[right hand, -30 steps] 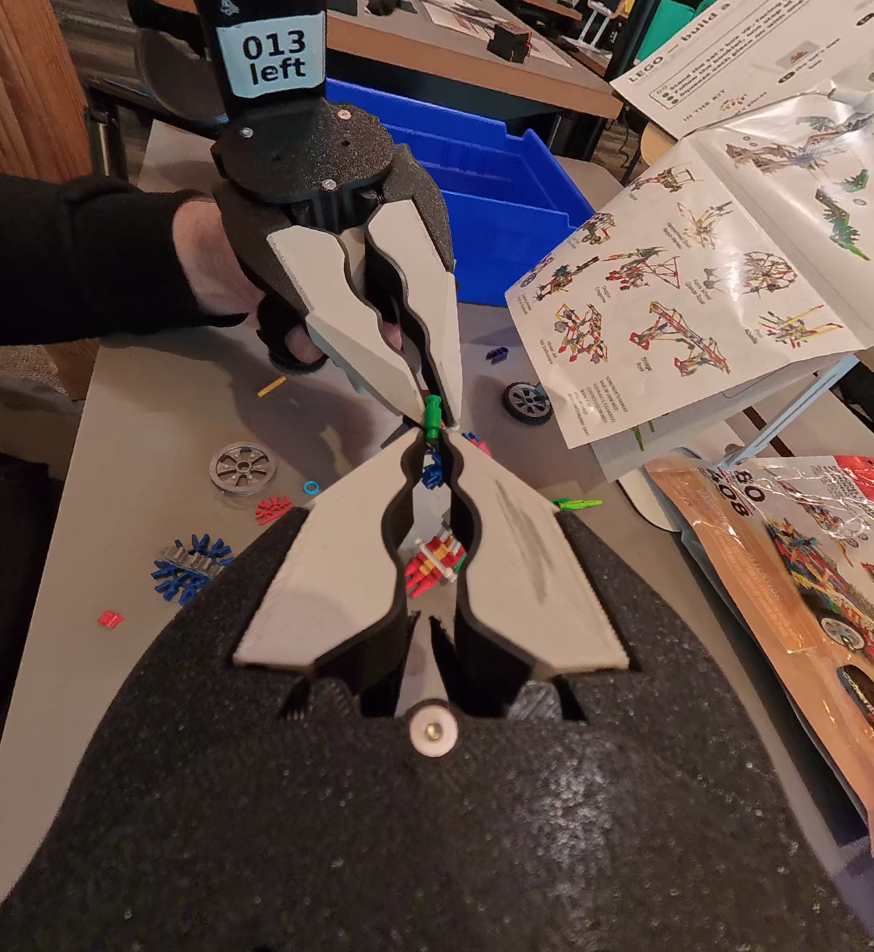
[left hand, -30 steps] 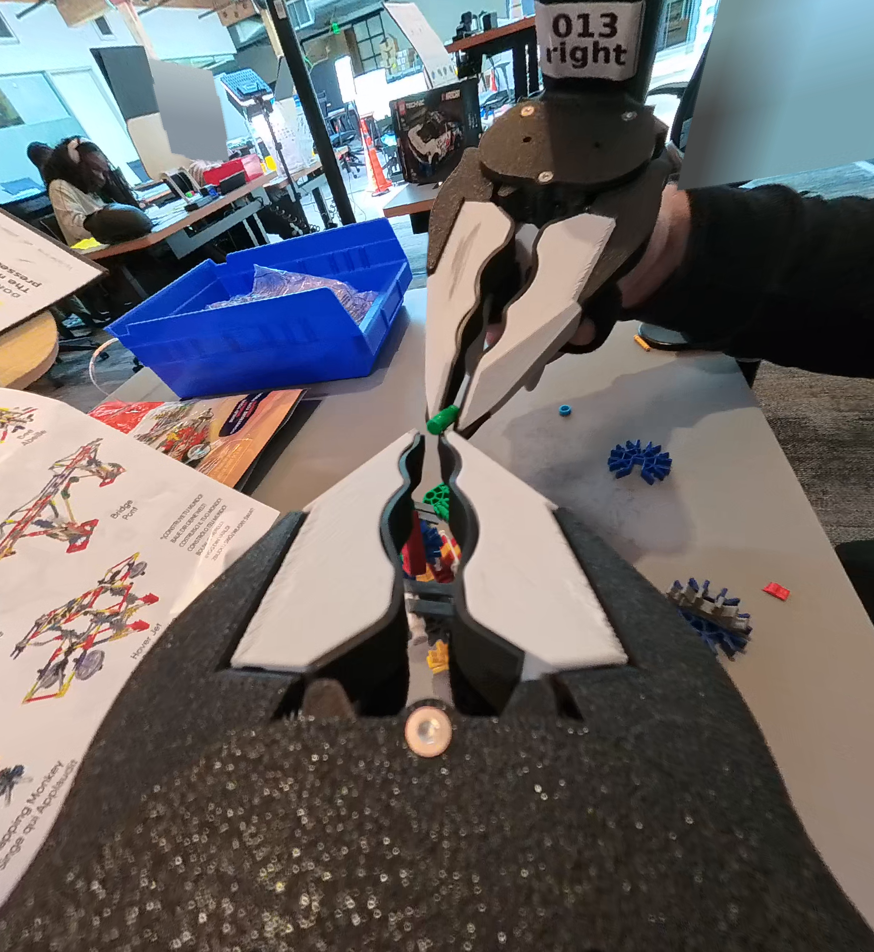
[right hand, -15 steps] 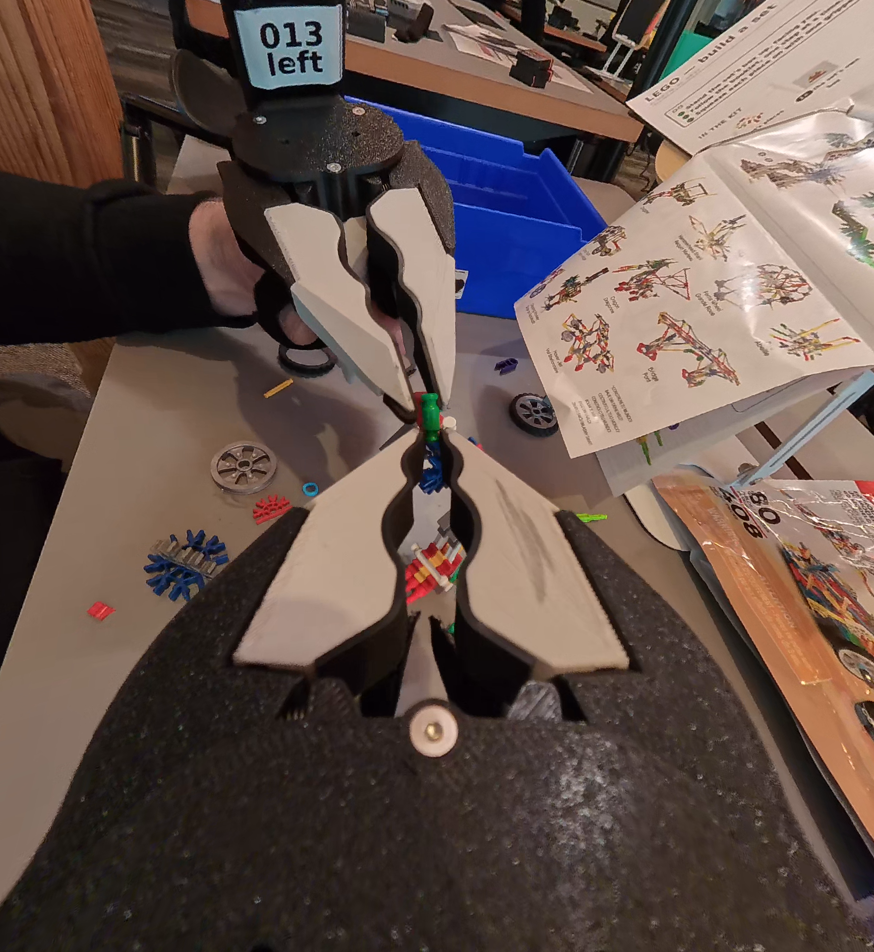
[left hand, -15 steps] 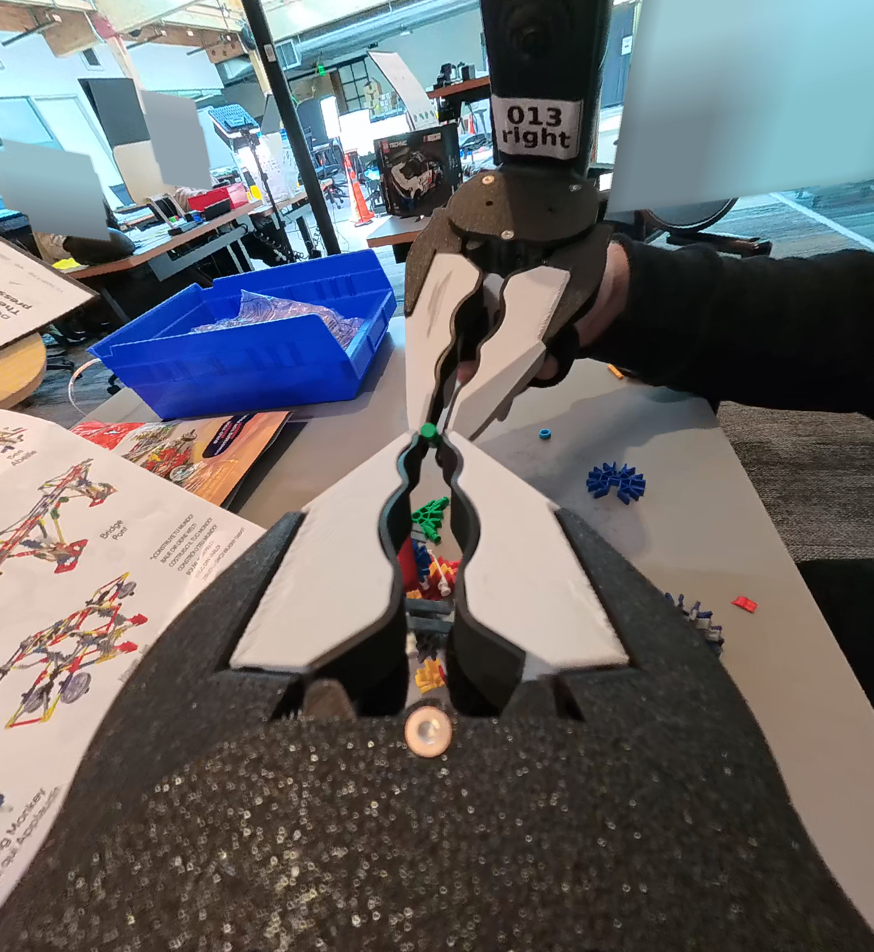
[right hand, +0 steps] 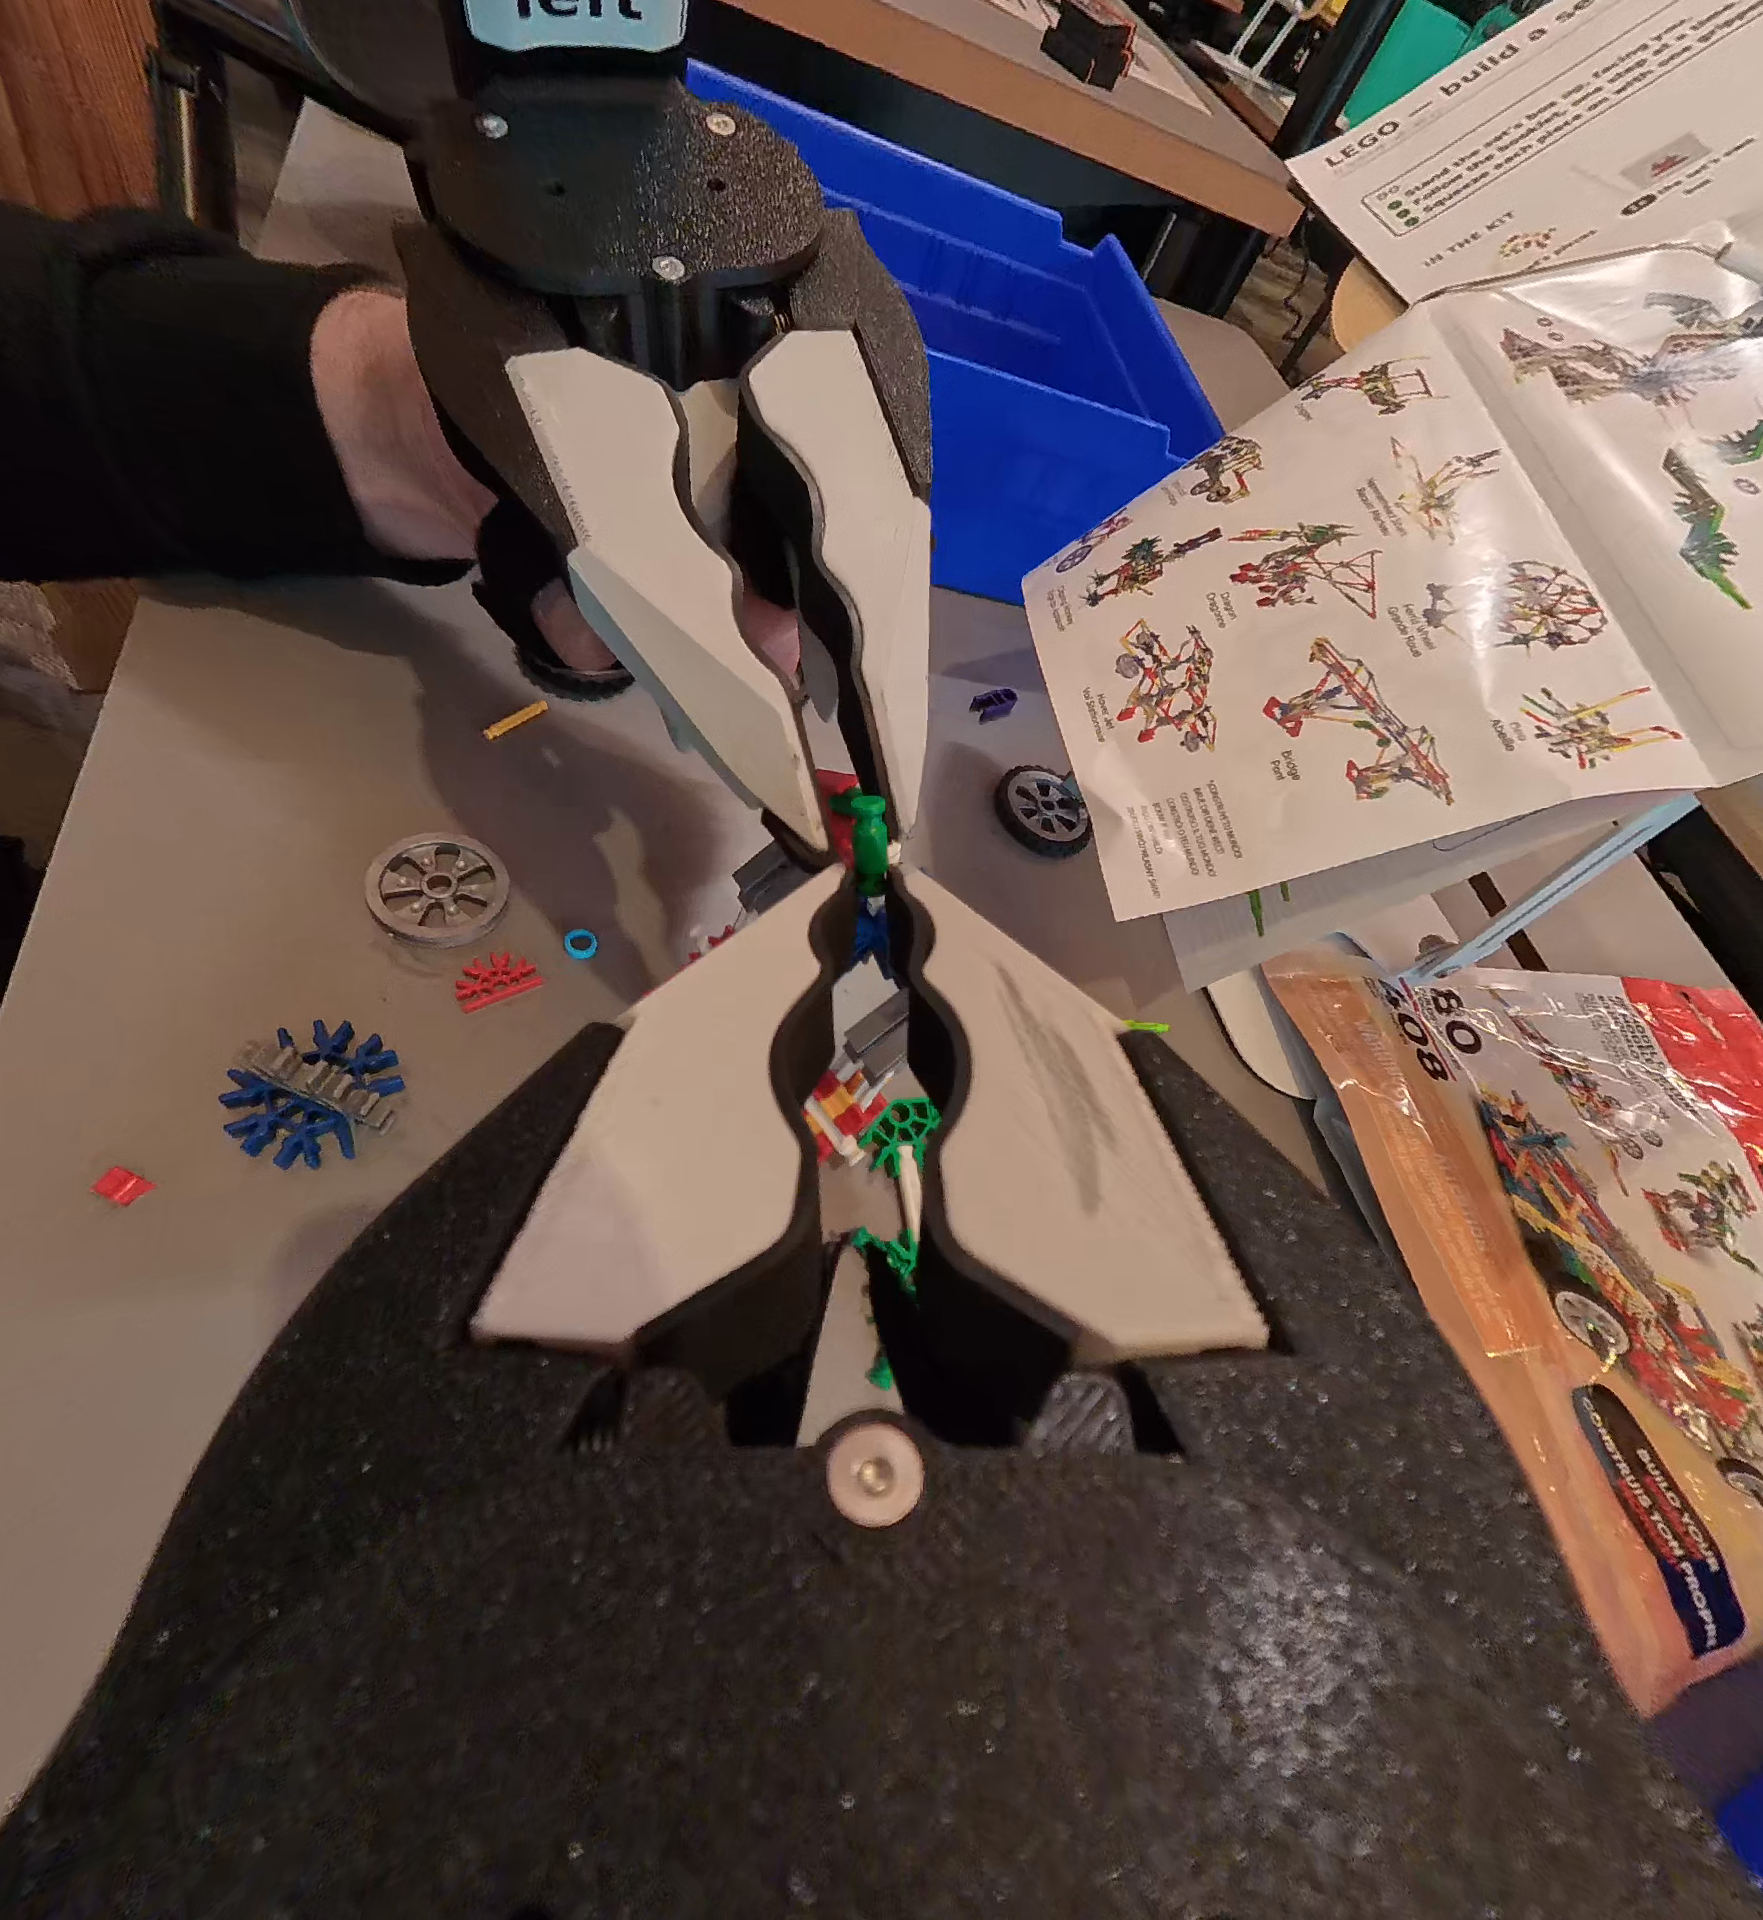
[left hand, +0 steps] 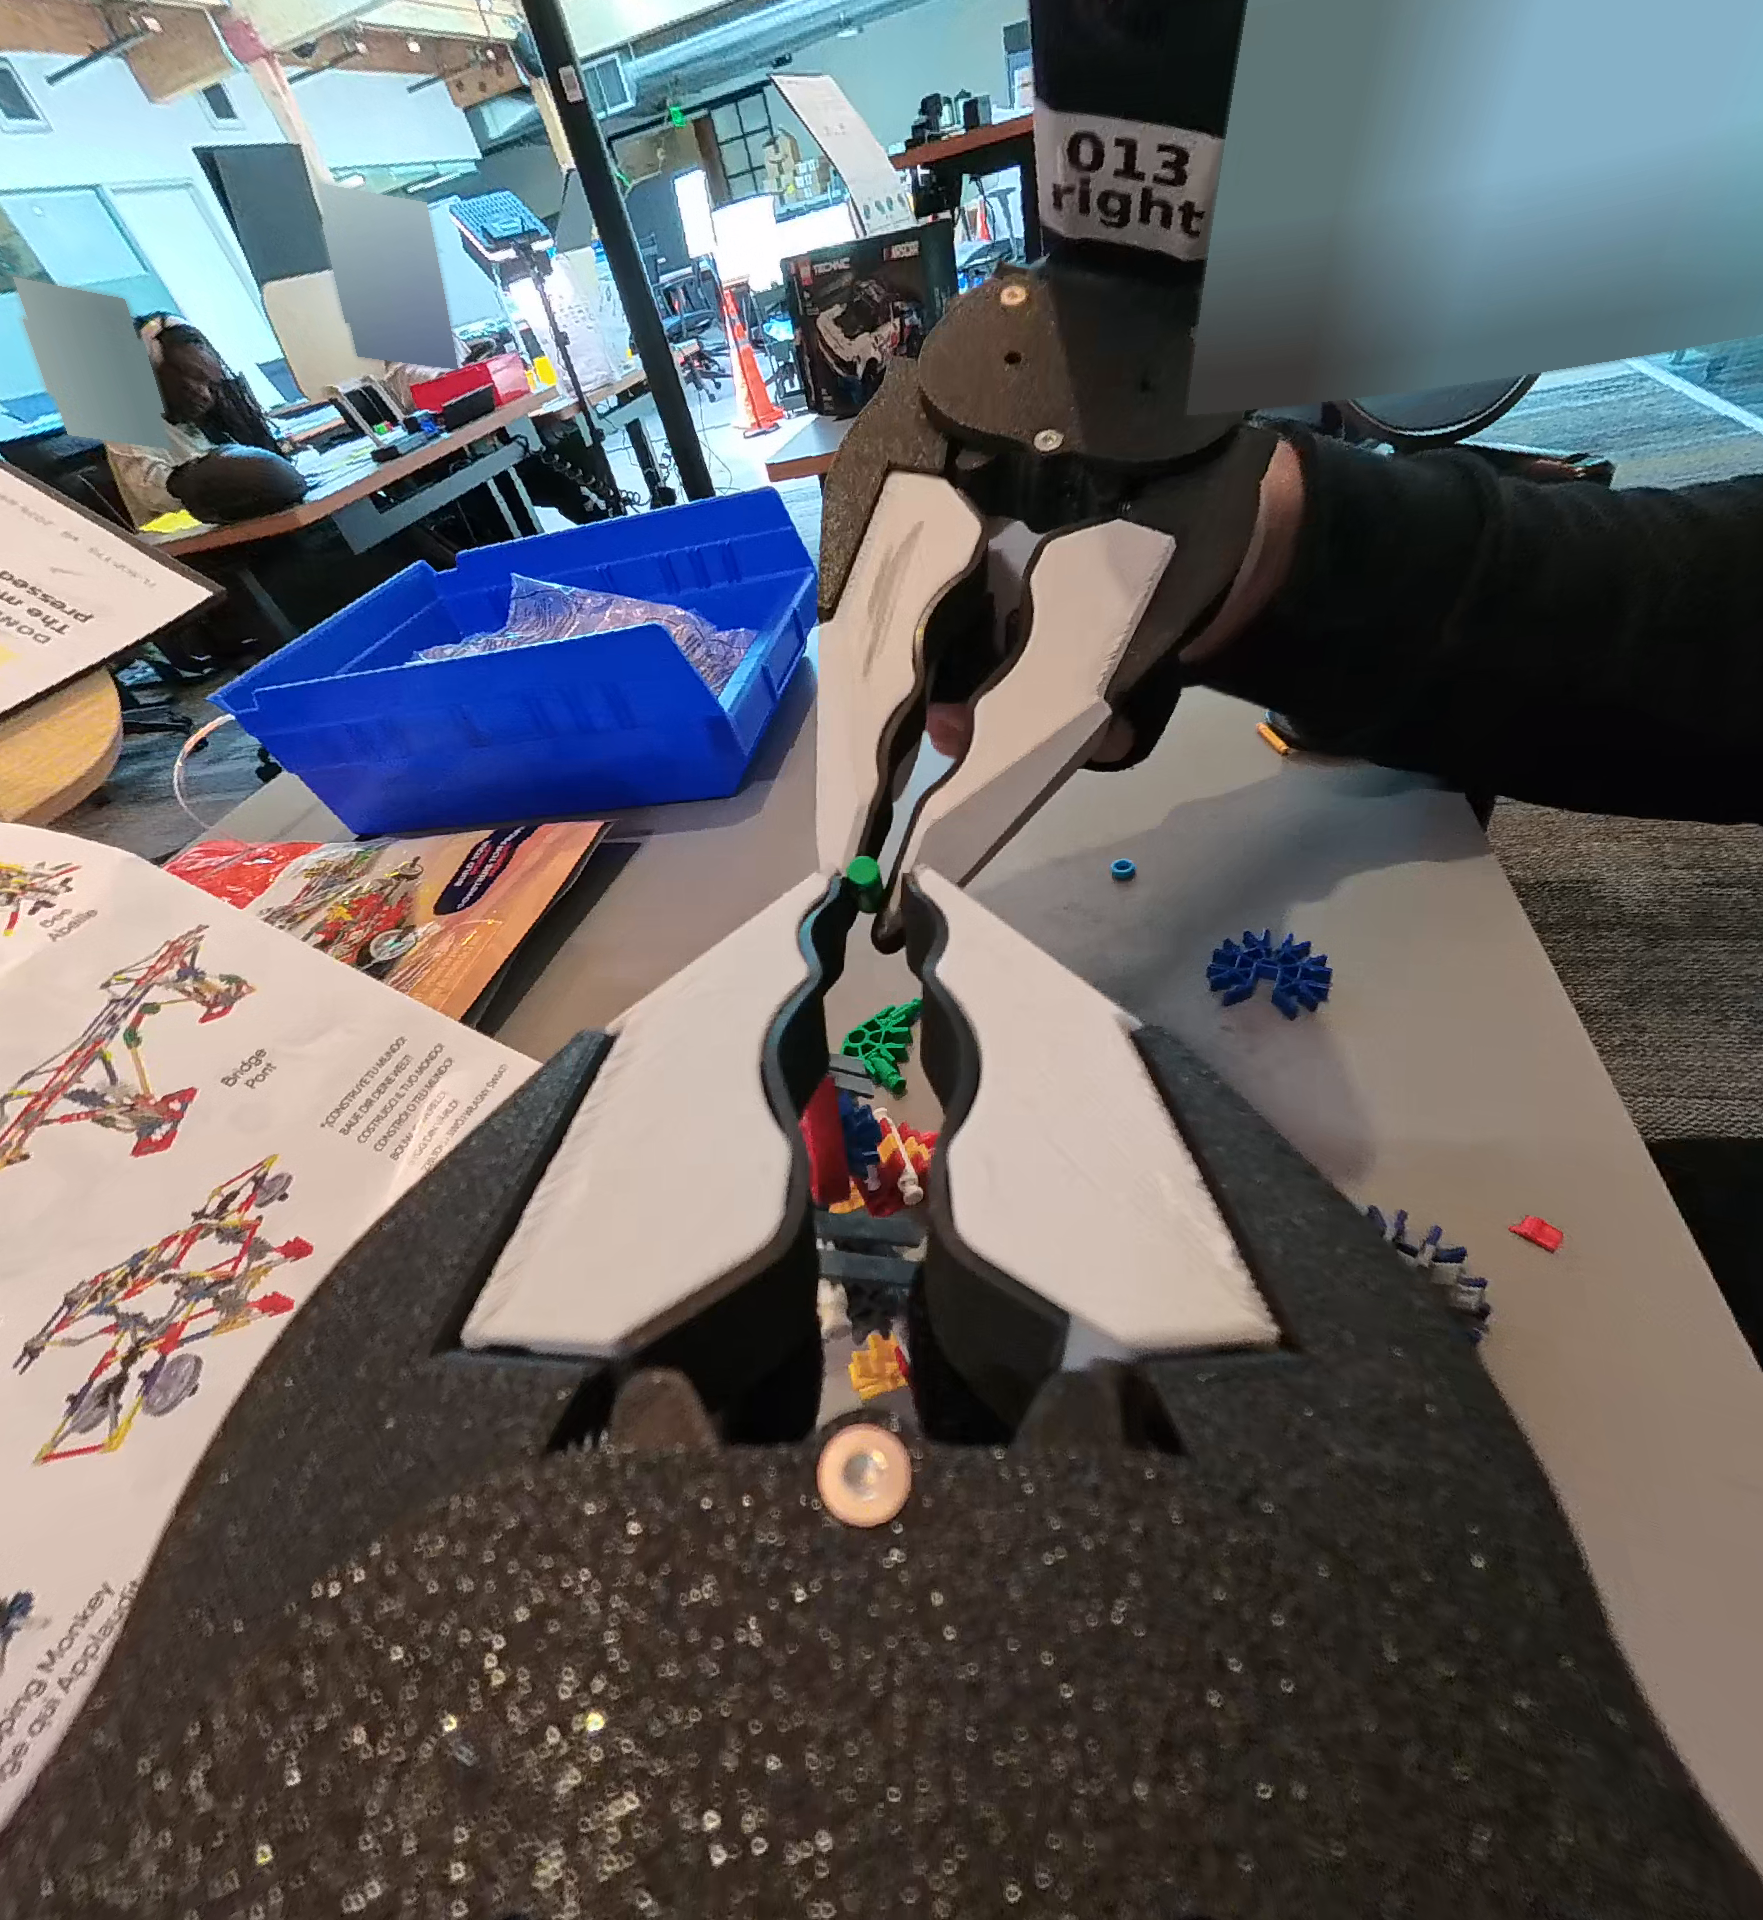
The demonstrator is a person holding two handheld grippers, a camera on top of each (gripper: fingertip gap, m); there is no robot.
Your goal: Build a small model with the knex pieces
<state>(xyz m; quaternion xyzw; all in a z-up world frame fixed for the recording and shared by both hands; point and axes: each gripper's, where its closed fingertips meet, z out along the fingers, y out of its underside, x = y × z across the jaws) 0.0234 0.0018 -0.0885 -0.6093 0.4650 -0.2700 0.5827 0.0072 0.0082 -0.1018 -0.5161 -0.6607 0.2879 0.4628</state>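
Note:
A short green rod [right hand: 866, 831] is pinched at its near end in my right gripper [right hand: 872, 883], which is shut on it. The rod's far end sits between the tips of my left gripper [right hand: 851, 831], which faces the right one tip to tip. In the left wrist view the rod [left hand: 862, 881] shows end-on at my left gripper [left hand: 875, 896], whose jaws are closed to a narrow gap around it. The right gripper [left hand: 882, 878] comes down from above. Both are held above a pile of small coloured building pieces [left hand: 861, 1132] on the grey table [left hand: 1220, 1091].
A blue bin [left hand: 544, 707] stands at the back. An instruction sheet [right hand: 1376, 623] and a bag of parts [right hand: 1583, 1247] lie to one side. Loose on the table are a blue snowflake connector [right hand: 311, 1091], a grey wheel hub [right hand: 437, 888], a black wheel [right hand: 1043, 810] and a green connector [left hand: 882, 1034]. Less than 4 cm separates the two grippers' tips.
The two grippers have drawn closer, tip to tip. The green rod has turned from slanting sideways to end-on in the left wrist view. Both stay closed.

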